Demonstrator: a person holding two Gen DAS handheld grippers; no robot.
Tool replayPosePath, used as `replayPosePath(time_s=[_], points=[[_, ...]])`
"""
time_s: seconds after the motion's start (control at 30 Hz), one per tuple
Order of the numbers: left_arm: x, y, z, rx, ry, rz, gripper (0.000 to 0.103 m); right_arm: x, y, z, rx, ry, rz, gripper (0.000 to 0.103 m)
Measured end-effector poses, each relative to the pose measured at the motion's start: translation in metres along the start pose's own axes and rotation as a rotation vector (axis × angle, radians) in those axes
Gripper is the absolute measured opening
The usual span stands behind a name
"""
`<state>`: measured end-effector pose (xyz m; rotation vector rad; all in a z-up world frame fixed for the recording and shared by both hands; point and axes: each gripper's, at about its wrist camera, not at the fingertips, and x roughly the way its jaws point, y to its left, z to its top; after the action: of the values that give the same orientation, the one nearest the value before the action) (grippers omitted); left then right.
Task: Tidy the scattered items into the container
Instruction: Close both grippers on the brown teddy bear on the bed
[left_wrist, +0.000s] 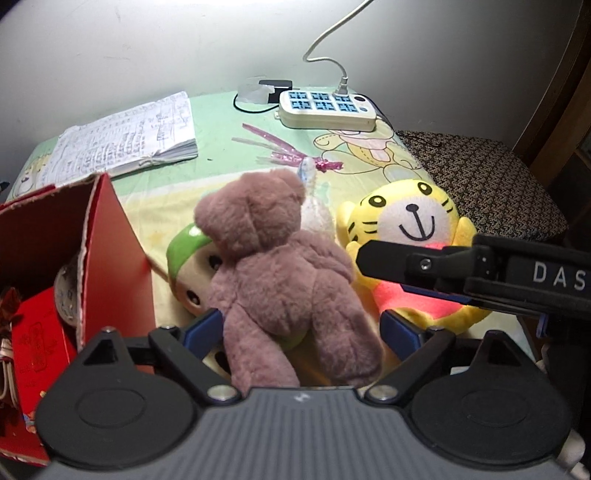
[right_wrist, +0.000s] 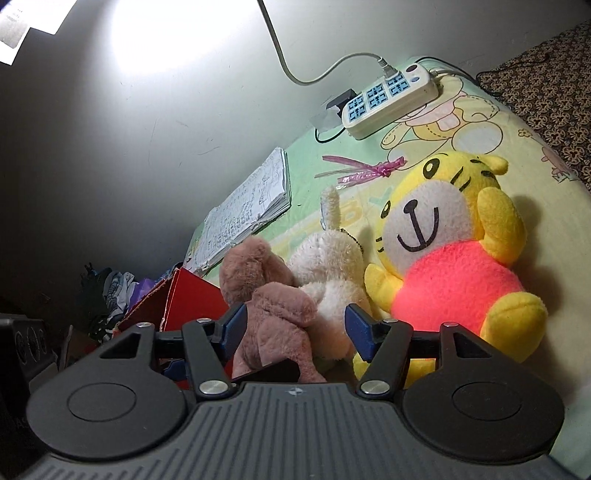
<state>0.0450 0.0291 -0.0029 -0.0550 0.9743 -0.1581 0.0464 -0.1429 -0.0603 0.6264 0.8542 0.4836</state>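
Note:
A brown teddy bear stands upright with its back to the left wrist camera. Its legs sit between the blue fingers of my left gripper, which is open wide. Under it lies a doll with a green hat, and a white plush is behind. A yellow tiger plush in a pink shirt sits to the right. The red cardboard box stands open at the left. My right gripper is open, its fingers either side of the bear and white plush; its fingers reach in from the right.
On the green cartoon-print cloth lie an open notebook, a power strip with a plugged cable, and a pink ribbon wrapper. A patterned chair seat adjoins the right edge. The box holds a red packet.

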Motion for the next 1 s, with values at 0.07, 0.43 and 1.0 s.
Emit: replayPosePath(time_s=[0.07,0.43,1.0], points=[[0.009,0.002,0.002,-0.008,0.019,0.007,0.094,0.012,-0.003,0.005,-0.005,0.028,0.013,0.063],[0.034,0.008,0.01,-0.009,0.047,0.048,0.096,0.051,0.002,0.02,-0.09,0.136,0.105,0.05],[-0.008,-0.017,-0.004,0.035,0.012,-0.048,0.091,-0.011,0.005,0.0,-0.055,0.088,0.11,0.039]])
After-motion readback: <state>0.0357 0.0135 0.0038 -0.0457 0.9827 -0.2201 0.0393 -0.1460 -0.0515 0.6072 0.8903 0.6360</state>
